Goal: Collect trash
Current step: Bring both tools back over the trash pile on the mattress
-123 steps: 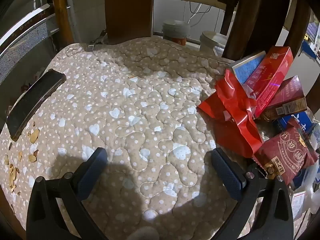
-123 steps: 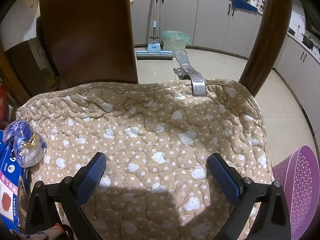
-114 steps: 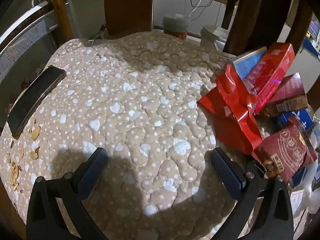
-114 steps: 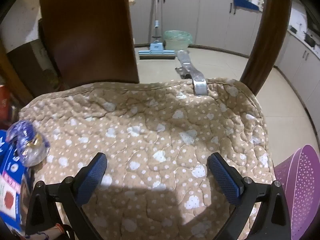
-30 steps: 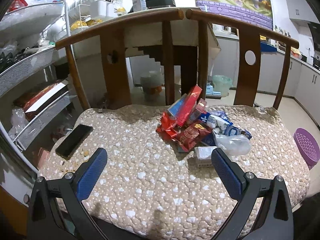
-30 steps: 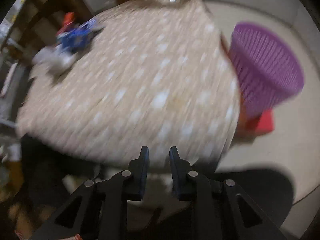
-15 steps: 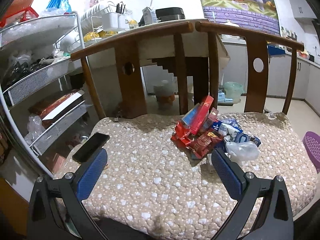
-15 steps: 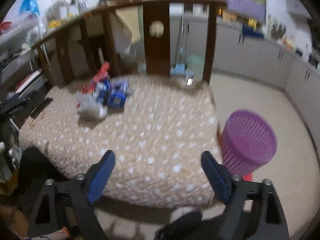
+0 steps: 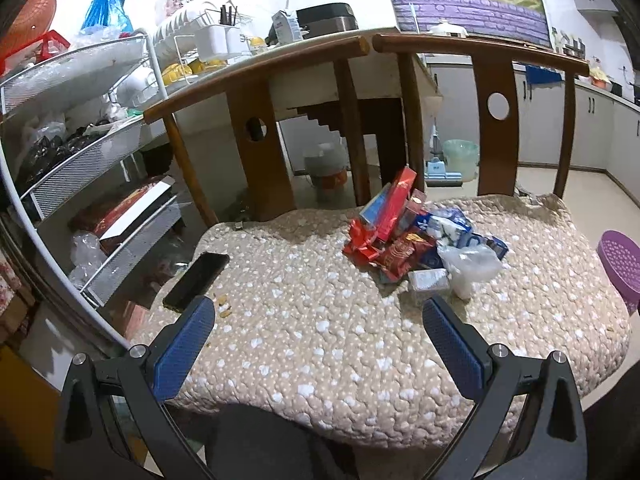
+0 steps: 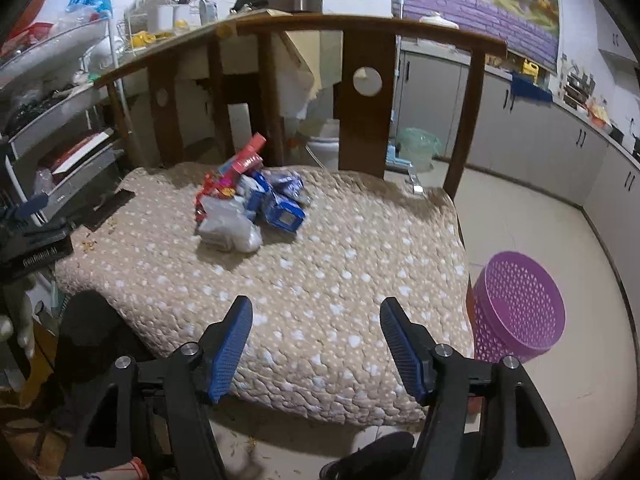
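Both grippers, left gripper (image 9: 318,330) and right gripper (image 10: 316,330), have jaws spread, nothing between them. Trash pile (image 10: 250,204) sits mid-cushion (image 10: 340,280) on the chairs; purple basket (image 10: 520,308) on the floor just right of the cushion.

Quilted matt cloth cushion (image 10: 320,264) – glossy foil wrappers (image 9: 394,248), perforated plastic basket (image 10: 520,304), smooth varnished wooden chair backs (image 9: 480,56).

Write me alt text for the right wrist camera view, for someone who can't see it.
A heap of snack wrappers and boxes lies on a beige quilted cushion spread over two wooden chairs. The right tongs hang open and empty in the foreground. A purple mesh basket stands on the floor beside the cushion's right edge.
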Demonstrator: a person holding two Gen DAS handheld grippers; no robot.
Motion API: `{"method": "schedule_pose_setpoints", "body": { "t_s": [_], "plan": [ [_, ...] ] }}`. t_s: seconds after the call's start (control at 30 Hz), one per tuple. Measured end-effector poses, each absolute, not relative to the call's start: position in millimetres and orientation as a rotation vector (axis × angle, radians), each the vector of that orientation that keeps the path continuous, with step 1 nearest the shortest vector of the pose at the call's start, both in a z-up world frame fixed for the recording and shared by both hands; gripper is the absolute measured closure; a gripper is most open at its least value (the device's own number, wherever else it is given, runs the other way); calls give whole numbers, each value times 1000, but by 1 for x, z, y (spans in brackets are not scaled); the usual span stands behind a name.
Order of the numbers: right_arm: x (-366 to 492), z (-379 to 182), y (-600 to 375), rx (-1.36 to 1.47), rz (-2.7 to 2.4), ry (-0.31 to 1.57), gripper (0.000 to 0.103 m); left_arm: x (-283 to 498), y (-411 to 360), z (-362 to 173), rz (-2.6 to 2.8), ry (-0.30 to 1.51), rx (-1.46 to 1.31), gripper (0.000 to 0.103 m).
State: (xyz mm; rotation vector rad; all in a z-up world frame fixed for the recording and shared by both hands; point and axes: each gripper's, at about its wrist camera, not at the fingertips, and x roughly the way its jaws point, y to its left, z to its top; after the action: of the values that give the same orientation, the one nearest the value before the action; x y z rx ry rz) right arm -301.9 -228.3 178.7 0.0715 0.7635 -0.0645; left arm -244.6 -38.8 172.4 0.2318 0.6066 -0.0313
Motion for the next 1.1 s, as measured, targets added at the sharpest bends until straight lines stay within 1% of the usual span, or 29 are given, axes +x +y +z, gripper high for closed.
{"method": "schedule_pose_setpoints", "body": {
  "t_s": [0.03, 0.23, 0.8, 1.1],
  "plan": [
    [-302, 180, -229, 69, -59, 761, 28, -245, -39, 173, -35, 612, 231, 0],
    [-300, 188, -223, 69, -25, 751, 26, -250, -37, 174, -82, 668, 186, 0],
    [-299, 179, -222, 113, -6, 781, 25, -244, -34, 159, -106, 765, 161, 0],
    [-298, 175, -223, 125, 3, 799, 22, -237, -32, 146, -115, 820, 141, 0]
  ]
}}
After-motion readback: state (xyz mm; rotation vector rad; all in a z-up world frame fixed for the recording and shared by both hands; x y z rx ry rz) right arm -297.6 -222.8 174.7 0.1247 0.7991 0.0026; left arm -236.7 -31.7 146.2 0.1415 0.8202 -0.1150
